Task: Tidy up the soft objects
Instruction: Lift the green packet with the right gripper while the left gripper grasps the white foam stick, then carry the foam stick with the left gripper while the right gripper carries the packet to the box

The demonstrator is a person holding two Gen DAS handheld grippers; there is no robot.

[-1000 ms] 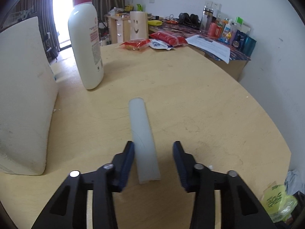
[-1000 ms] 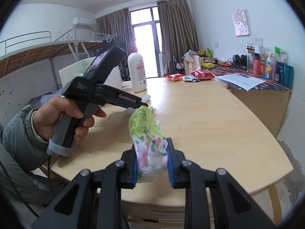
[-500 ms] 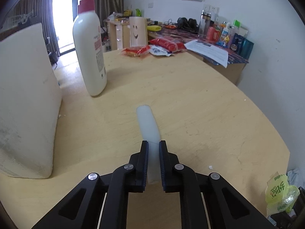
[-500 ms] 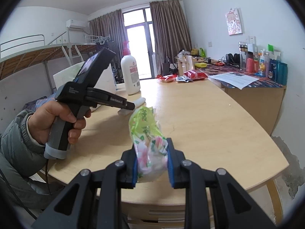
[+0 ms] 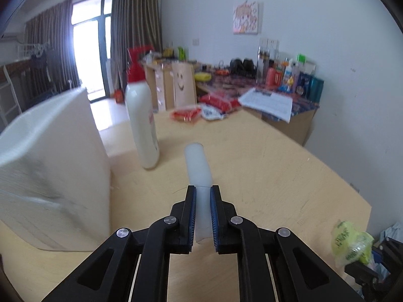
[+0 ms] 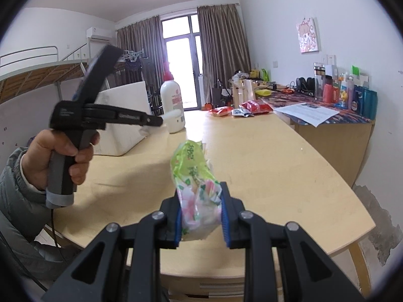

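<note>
White foam tube is sitting clamped near its back end between the blue pads of the left hand-held gripper, its long body pointing forward over the wooden worktop, tilting slightly upward and off the surface. Green-printed soft packet is being squeezed between the pads of the right hand-held gripper, which is holding it above the worktop's near edge with the packet's green top sticking up past the fingers.

Seen from the right wrist view, a person's hand in a grey padded sleeve is gripping the handle of the left tool, which is hanging above the worktop's left part. Just left of the foam tube a big white foam block is standing on the worktop, and beyond it a white lotion bottle with a red pump is standing upright. Farther back, red snack packs are lying near the worktop's far end, beside a wooden piece with a smiling face. Along the right wall a lower desk is carrying printed papers and a row of bottles.
</note>
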